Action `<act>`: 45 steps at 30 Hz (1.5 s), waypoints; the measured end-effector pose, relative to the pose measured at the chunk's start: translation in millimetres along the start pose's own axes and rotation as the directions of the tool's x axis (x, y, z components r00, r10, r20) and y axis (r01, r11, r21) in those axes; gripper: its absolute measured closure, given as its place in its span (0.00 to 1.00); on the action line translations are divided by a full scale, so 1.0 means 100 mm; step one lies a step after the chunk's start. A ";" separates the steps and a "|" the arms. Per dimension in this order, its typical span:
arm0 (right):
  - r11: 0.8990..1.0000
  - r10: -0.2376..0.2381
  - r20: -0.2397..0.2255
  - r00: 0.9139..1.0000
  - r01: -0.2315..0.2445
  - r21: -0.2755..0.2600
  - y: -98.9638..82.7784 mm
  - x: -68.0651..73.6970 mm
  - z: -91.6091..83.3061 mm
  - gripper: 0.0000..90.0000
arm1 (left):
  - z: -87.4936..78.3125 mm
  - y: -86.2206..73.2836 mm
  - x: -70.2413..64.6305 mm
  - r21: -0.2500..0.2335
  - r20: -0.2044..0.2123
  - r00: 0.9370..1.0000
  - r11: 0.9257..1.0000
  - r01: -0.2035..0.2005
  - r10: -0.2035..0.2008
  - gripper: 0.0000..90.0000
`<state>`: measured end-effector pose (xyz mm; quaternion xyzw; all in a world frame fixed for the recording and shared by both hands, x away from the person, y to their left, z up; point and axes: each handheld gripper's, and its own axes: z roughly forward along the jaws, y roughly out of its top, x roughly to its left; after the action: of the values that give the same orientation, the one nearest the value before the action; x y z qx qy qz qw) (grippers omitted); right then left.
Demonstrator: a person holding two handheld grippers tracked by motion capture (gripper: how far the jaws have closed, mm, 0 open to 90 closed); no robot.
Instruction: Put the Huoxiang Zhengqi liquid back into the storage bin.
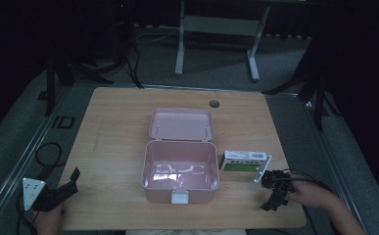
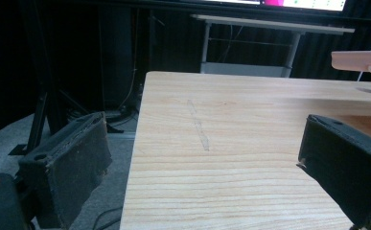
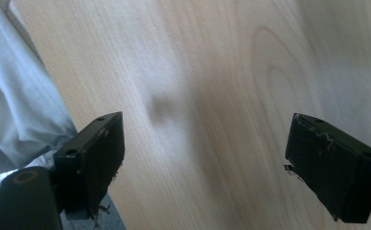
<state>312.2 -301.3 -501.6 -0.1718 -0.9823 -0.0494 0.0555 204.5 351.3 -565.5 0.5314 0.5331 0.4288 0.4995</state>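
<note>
Pink box (image 1: 180,169) sat open at frame centre on the tabletop (image 1: 113,147), lid raised; a white-green carton (image 1: 243,161) lay beside it, near the right gripper (image 1: 274,192). Both grippers' jaws gaped wide, empty, left gripper (image 1: 59,191) lower left.

Glossy pink plastic box (image 1: 179,169); matt wood-grain table (image 1: 113,147).

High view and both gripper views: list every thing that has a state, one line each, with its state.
Pink box: open, lid tipped back, nothing inside.
Carton: lying on the table right of the pink box, closed as far as visible.
Left tool: open, holding nothing.
Right tool: open, holding nothing, over bare wood.
</note>
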 end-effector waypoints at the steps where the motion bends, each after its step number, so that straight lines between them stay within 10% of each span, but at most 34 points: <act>1: 1.000 -0.007 -0.003 1.000 0.007 0.011 0.03 0.01 0.01 0.15 | 0.00 0.00 0.00 -0.001 0.000 1.000 1.000 0.000 0.000 0.04; 24: 0.963 -0.256 0.001 0.967 0.255 0.089 0.49 0.29 -0.14 0.15 | 0.00 0.00 0.00 -0.001 0.005 1.000 1.000 -0.001 0.001 0.04; 45: 0.962 -0.271 0.026 0.962 0.269 0.046 0.65 0.25 -0.52 0.16 | 0.00 0.00 0.00 0.001 0.003 1.000 1.000 -0.006 0.006 0.04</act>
<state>315.6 -237.9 -441.7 -0.0359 -0.9982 -0.0332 0.0362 204.6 350.8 -565.5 0.5337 0.5310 0.4292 0.4989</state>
